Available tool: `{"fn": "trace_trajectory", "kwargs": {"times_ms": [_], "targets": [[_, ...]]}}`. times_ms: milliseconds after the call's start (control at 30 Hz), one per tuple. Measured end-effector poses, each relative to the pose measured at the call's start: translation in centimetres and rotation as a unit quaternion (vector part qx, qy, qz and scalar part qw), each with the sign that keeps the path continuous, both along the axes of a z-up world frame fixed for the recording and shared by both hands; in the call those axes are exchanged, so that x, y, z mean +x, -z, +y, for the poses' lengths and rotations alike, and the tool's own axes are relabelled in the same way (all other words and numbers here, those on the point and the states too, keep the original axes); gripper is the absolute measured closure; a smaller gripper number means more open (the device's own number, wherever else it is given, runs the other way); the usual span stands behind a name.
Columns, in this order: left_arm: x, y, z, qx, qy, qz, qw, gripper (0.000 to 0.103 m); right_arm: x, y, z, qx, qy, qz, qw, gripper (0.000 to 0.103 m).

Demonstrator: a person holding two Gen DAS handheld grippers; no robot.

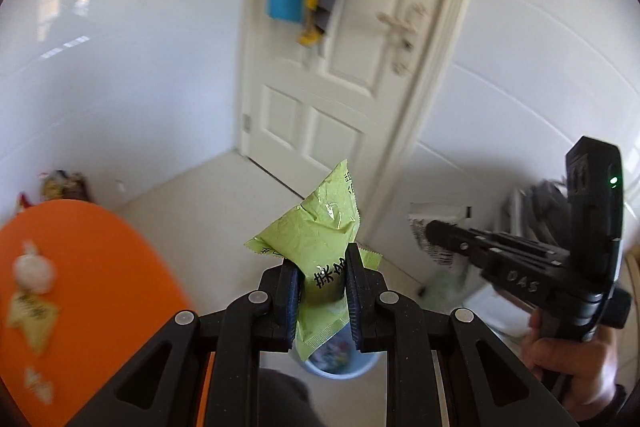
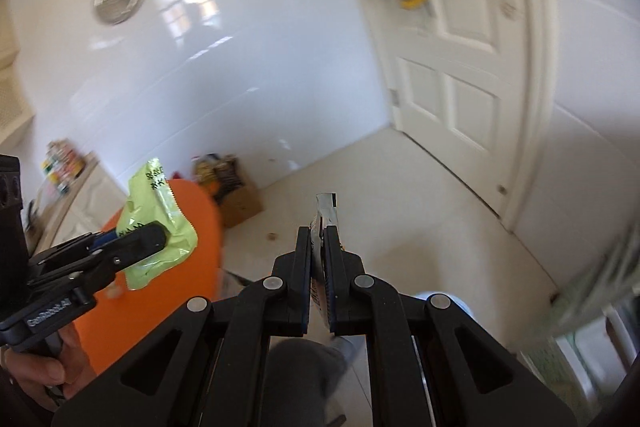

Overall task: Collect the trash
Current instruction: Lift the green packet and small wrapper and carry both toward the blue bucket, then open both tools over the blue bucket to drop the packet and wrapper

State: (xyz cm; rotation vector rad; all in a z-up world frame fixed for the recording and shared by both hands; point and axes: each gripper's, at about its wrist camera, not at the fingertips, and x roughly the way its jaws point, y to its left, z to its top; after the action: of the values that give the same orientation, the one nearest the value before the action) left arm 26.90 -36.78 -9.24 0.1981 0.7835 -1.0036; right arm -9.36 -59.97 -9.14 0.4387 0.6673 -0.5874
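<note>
My left gripper (image 1: 322,259) is shut on a crumpled light green wrapper (image 1: 316,227), held in the air above a light blue bin (image 1: 340,363) on the floor. The same wrapper (image 2: 160,223) and left gripper (image 2: 160,231) show at the left of the right wrist view. My right gripper (image 2: 319,231) is shut on a thin white and silver wrapper (image 2: 325,211), seen edge on; it also shows in the left wrist view (image 1: 434,231). A rim of the blue bin (image 2: 460,307) shows behind the right gripper's fingers.
An orange round table (image 1: 92,287) at the left holds a white crumpled ball (image 1: 34,269) and a yellowish wrapper (image 1: 32,315). A white door (image 1: 340,67) with hanging clothes stands ahead. A cardboard box (image 2: 236,201) of goods sits by the wall.
</note>
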Motion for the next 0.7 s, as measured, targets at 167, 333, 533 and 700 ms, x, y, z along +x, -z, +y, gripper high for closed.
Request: {"fn": "trace_trajectory", "kwargs": {"times_ms": [167, 333, 533, 700], "targets": [[0.7, 4.6, -5.4, 0.049, 0.042, 0.06, 0.9961, 0.087, -2.0, 5.3, -5.1, 0.051, 0.049, 0.035, 0.997, 0.098], [1.3, 10.5, -9.5, 0.112, 0.062, 0.109, 0.9858, 0.086, -3.1, 11.2, -8.9, 0.11, 0.076, 0.063, 0.989, 0.098], [2.0, 15.6, -13.4, 0.165, 0.079, 0.152, 0.9712, 0.08, -4.0, 15.7, -11.8, 0.15, 0.106, 0.09, 0.979, 0.094], [4.4, 17.8, -16.6, 0.194, 0.077, 0.16, 0.9647, 0.047, -4.7, 17.5, -13.3, 0.172, 0.125, 0.097, 0.972, 0.094]]}}
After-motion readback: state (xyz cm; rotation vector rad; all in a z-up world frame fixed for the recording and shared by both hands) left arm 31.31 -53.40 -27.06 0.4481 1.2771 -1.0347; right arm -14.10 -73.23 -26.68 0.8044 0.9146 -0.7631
